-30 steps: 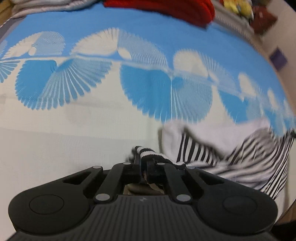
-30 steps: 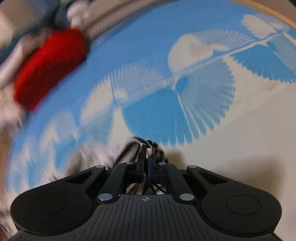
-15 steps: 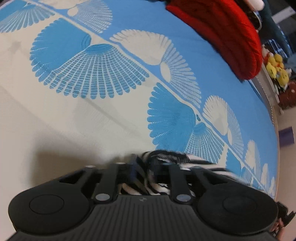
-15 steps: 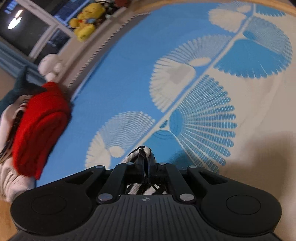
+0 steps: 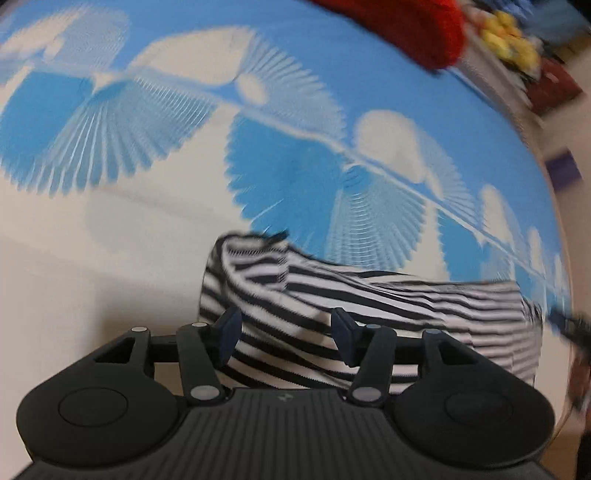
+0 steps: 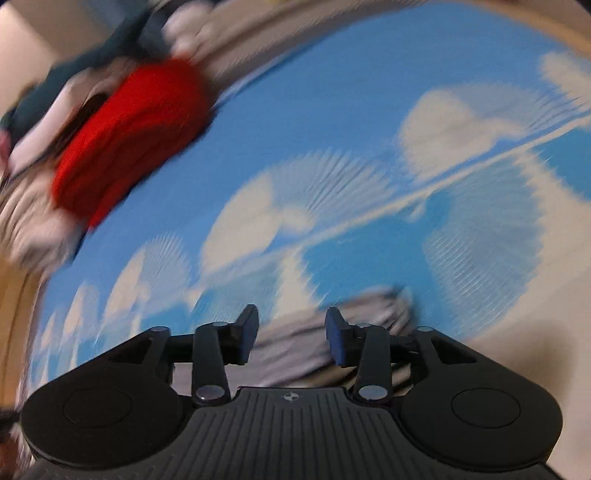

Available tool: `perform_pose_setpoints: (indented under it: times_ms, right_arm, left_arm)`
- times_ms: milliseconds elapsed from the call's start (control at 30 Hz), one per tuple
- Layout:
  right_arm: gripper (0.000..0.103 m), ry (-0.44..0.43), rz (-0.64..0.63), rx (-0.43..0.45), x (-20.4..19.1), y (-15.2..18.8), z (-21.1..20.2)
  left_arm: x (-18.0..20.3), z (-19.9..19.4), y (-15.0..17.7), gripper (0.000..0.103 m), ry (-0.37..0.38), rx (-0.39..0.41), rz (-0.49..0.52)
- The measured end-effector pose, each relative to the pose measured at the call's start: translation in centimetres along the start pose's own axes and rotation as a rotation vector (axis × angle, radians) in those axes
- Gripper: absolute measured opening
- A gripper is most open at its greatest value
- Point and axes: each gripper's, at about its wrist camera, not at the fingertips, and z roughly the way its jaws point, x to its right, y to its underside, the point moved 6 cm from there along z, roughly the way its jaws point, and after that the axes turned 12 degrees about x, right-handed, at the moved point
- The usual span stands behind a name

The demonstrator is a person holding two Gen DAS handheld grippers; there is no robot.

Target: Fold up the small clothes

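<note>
A black-and-white striped garment [image 5: 369,295] lies folded over on the blue and white patterned bedsheet [image 5: 147,184]. My left gripper [image 5: 286,332] is open just above its near edge, fingers apart and empty. In the right wrist view the same garment [image 6: 332,325] appears blurred and grey below my right gripper [image 6: 291,332], which is open and empty with its fingers spread over the cloth.
A red knitted garment [image 6: 129,140] lies on a pile of other clothes at the far edge of the bed; it also shows in the left wrist view [image 5: 406,26]. Yellow plush toys [image 5: 513,40] sit beyond the bed. The bed's wooden edge [image 6: 14,295] is at left.
Both grippers were shut on the striped garment; both have opened and let it go. The garment now lies on the sheet, and both views have swung, with motion blur.
</note>
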Motion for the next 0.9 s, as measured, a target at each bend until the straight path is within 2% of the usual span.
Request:
perform_pose_setpoints:
  times_ms: [67,100,167,200,300,367,433,533,700,733,767,833,900]
  right_arm:
    - [0.047,0.008,-0.014,-0.069,-0.7,1.4,0.7]
    - [0.047,0.016,-0.008,-0.088,-0.7,1.9,1.0]
    - [0.047,0.034,0.024,-0.112,-0.5,2.6,1.3]
    - [0.047,0.037,0.044,-0.121,-0.4,2.9,1.4]
    - [0.048,0.041,0.062,-0.14,-0.3,3.4,1.7]
    - [0.048,0.034,0.053,-0.143,-0.6,3.2,1.8]
    - [0.048,0.027,0.042,-0.146,-1.0,3.3,2.2]
    - [0.048,0.017,0.024,-0.149,-1.4,3.3,2.4]
    - [0.05,-0.03,-0.012,-0.108,-3.1,2.7,2.7]
    - [0.053,-0.047,-0.028,-0.103,-3.7,2.6,2.8]
    - [0.061,-0.063,-0.055,-0.099,-4.3,2.6,2.8]
    - [0.068,-0.1,-0.17,-0.087,-6.0,2.8,2.7]
    - [0.069,-0.149,-0.277,-0.082,-7.7,3.2,2.5]
  left_arm:
    - [-0.1,1.1,0.4,0.057,0.004,-0.016,-0.057]
    - [0.0,1.5,0.5,0.053,-0.002,-0.019,-0.067]
    - [0.2,1.8,0.4,0.015,-0.01,-0.013,-0.062]
    - [0.5,1.5,0.1,0.003,0.002,0.003,-0.061]
    - [1.3,-0.6,-2.1,0.002,0.026,0.142,-0.056]
    - [1.3,-2.2,-3.5,0.002,0.065,0.26,-0.107]
    - [1.1,-2.3,-3.9,0.003,0.041,0.295,-0.123]
    - [0.6,-1.2,-3.6,0.003,-0.016,0.259,-0.146]
    - [0.1,0.0,-3.2,0.003,-0.042,0.234,-0.153]
    - [0.2,0.1,-3.2,0.003,-0.043,0.232,-0.153]
    - [0.1,-0.1,-3.2,0.003,-0.042,0.231,-0.155]
    - [0.0,0.0,-3.2,0.003,-0.042,0.228,-0.158]
    - [0.1,-0.2,-3.1,0.003,-0.043,0.223,-0.155]
